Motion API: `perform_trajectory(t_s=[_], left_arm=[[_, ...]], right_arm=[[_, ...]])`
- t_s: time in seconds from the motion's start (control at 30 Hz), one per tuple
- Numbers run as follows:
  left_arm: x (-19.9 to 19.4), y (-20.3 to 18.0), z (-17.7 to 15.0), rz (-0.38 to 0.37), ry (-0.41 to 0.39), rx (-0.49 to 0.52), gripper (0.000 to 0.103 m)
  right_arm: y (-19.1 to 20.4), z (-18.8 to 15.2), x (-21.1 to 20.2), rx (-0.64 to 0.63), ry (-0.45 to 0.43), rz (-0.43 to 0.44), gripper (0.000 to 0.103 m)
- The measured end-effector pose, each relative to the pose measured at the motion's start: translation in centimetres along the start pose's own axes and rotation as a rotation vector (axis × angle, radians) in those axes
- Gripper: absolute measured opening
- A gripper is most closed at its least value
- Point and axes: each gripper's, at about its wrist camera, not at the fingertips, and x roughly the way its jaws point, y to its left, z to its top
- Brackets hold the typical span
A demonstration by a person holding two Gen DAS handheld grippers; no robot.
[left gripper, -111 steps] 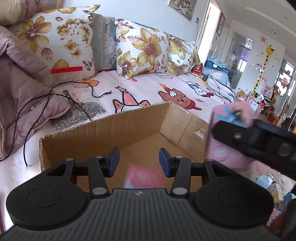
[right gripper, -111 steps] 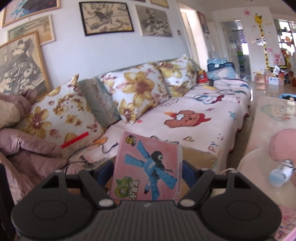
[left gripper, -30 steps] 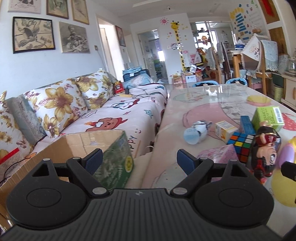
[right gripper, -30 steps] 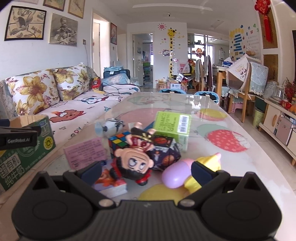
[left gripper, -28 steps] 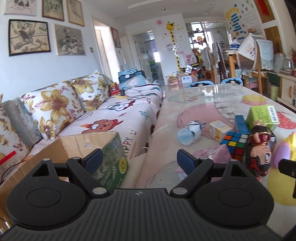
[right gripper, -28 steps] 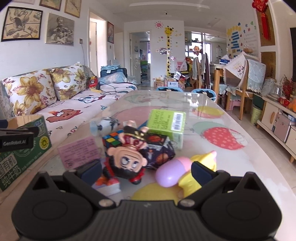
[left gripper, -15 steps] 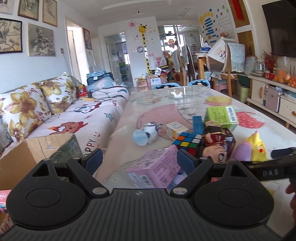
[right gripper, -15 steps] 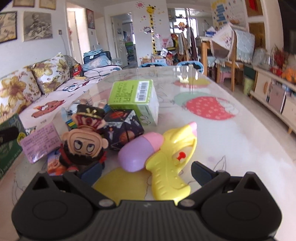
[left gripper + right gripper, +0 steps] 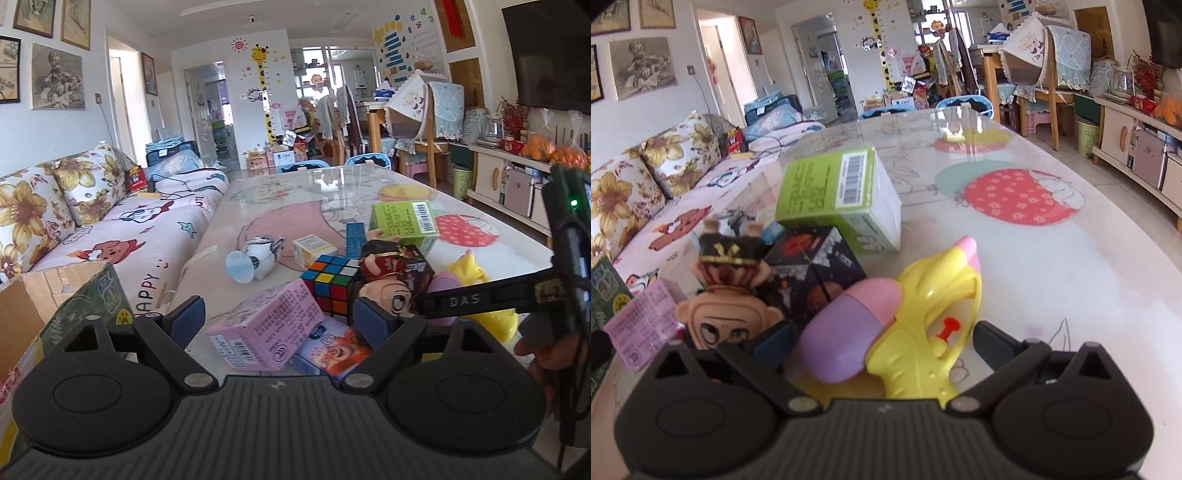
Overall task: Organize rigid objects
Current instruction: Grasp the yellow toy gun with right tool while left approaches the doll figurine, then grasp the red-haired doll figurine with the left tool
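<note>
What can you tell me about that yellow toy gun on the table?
The yellow toy gun looks like glossy plastic, with a pink muzzle tip, a small red trigger and a lilac-and-pink capsule-shaped tank on its left side. It lies on the glass-topped table, muzzle pointing away, between the open fingers of the right gripper, not yet gripped.

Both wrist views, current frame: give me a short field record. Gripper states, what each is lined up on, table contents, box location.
left gripper: open, holding nothing, pink box between its fingers
right gripper: open, holding nothing, yellow toy water gun between its fingers
table: pink box, Rubik's cube, cartoon figurine, dark space-print cube, green box, toy water gun, picture card partly under the pink box
cardboard box: off the table's left edge, by the sofa
contents of cardboard box: not visible
</note>
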Motion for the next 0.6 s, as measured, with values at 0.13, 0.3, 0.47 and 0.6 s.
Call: perform_trajectory(t_s=[0.13,0.3,0.47,0.6], left_arm=[[0.0,-0.4,-0.2,-0.044,0.011,0.003,0.103],[0.2,-1.3,0.0,-0.084,0.024,0.014,0.103],[1.2,-2.8,0.4,-0.138,0.043,0.027,0.103],[2.9,-4.1,0.9,-0.161,0.067,0.040,0.103]], right_arm=[[-0.1,0.0,0.2,-0.041,0.011,0.011,0.102],[0.0,0.0,-0.1,-0.129,0.029,0.003,0.094],[-0.6,0.2,-0.4,-0.163,0.047,0.014,0.091],[-1.3,0.4,-1.0,-0.204,0.062,0.009,0.090]])
